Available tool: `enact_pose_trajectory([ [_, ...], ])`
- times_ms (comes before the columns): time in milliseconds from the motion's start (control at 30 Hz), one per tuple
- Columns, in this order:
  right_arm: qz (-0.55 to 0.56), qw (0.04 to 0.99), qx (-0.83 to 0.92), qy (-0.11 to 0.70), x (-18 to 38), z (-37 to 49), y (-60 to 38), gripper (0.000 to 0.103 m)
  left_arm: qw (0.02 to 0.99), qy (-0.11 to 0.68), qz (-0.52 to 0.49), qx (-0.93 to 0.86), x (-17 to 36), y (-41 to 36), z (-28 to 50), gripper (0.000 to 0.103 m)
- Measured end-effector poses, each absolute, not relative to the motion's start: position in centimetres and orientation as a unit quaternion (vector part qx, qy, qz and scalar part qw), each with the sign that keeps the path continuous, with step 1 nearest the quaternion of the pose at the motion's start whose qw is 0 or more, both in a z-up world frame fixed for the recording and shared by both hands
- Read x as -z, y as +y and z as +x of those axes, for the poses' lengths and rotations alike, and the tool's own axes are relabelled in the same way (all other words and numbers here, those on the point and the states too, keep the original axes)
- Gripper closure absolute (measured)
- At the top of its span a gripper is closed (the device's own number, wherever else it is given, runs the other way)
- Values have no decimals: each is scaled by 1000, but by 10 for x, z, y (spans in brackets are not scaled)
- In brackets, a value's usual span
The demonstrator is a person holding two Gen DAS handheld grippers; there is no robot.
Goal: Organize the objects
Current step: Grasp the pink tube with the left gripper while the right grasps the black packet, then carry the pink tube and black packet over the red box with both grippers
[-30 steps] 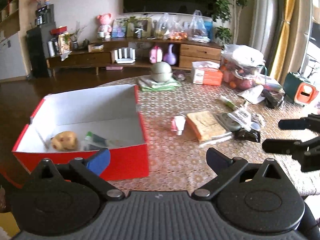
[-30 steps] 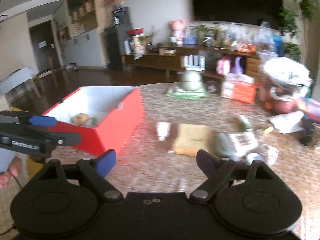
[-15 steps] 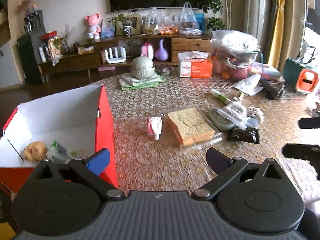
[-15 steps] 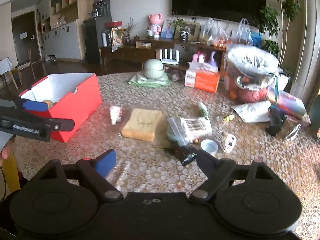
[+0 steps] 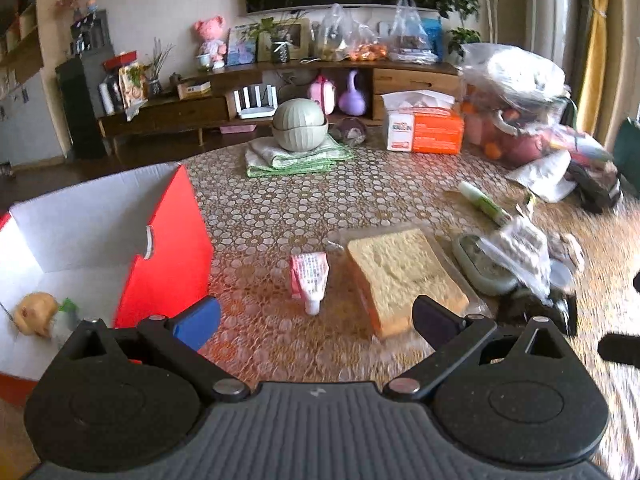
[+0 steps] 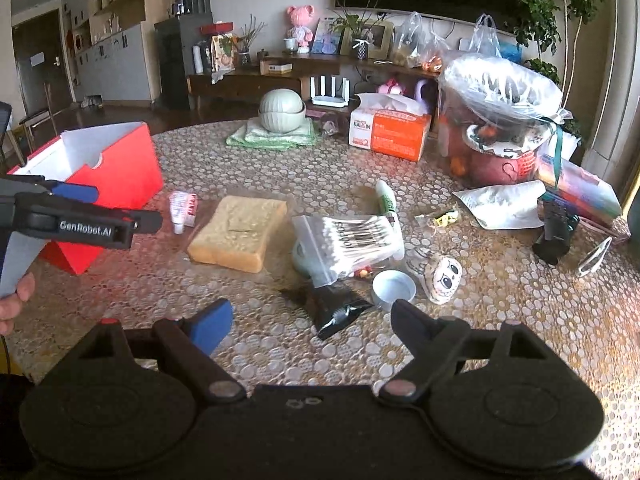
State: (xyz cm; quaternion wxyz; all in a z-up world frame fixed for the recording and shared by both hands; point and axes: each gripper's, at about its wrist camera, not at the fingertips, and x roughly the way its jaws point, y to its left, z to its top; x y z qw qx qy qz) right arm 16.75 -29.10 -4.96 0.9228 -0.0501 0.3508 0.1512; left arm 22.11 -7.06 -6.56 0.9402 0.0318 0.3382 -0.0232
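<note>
A red box (image 5: 160, 264) (image 6: 116, 172) with white inside stands at the table's left, holding a potato-like lump (image 5: 34, 312) and a green-capped item. On the table lie a small pink tube (image 5: 310, 276) (image 6: 182, 210), wrapped bread (image 5: 404, 276) (image 6: 238, 232), a clear barcode bag (image 6: 352, 240), a black pouch (image 6: 336, 312), a white lid (image 6: 394, 286) and a green pen (image 6: 386, 200). My left gripper (image 5: 316, 316) is open above the tube and bread, seen from the side in the right wrist view (image 6: 112, 212). My right gripper (image 6: 312, 320) is open, empty, near the black pouch.
Farther back sit a green bowl on folded cloth (image 6: 280, 116), an orange tissue box (image 6: 390, 130), a bagged red pot (image 6: 500, 120) and a black object (image 6: 554, 232). A hand (image 6: 12, 300) holds the left gripper at the table's left edge.
Both grippers have swung right, away from the red box and toward the scattered items. The left one now faces the tube and bread. Both stay open and empty.
</note>
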Motion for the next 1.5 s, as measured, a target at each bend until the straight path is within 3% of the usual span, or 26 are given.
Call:
enact_pose_trajectory([
  [400,-56,916,-158,365,71,201,-289,18,944,326,45,-25,93,-74,266,1],
  [800,-54,910,-159,378,90,222,-287,19,938,342,47,-40,115,-72,293,26],
  [900,-55,909,-161,379,93,222,-287,21,935,349,49,-34,120,-71,296,40],
  [933,-57,909,-161,379,94,221,-286,24,935,351,49,-34,122,-70,297,43],
  [1033,-51,908,-153,388,95,223,-287,51,934,353,46,-32,125,-69,298,53],
  [1167,-56,907,-150,391,97,223,-286,52,934,352,50,-24,126,-70,297,70],
  [1367,-41,905,-139,399,96,218,-288,65,936,347,62,-24,122,-69,292,72],
  [1500,-29,904,-134,406,93,209,-290,69,936,346,59,-17,118,-67,284,72],
])
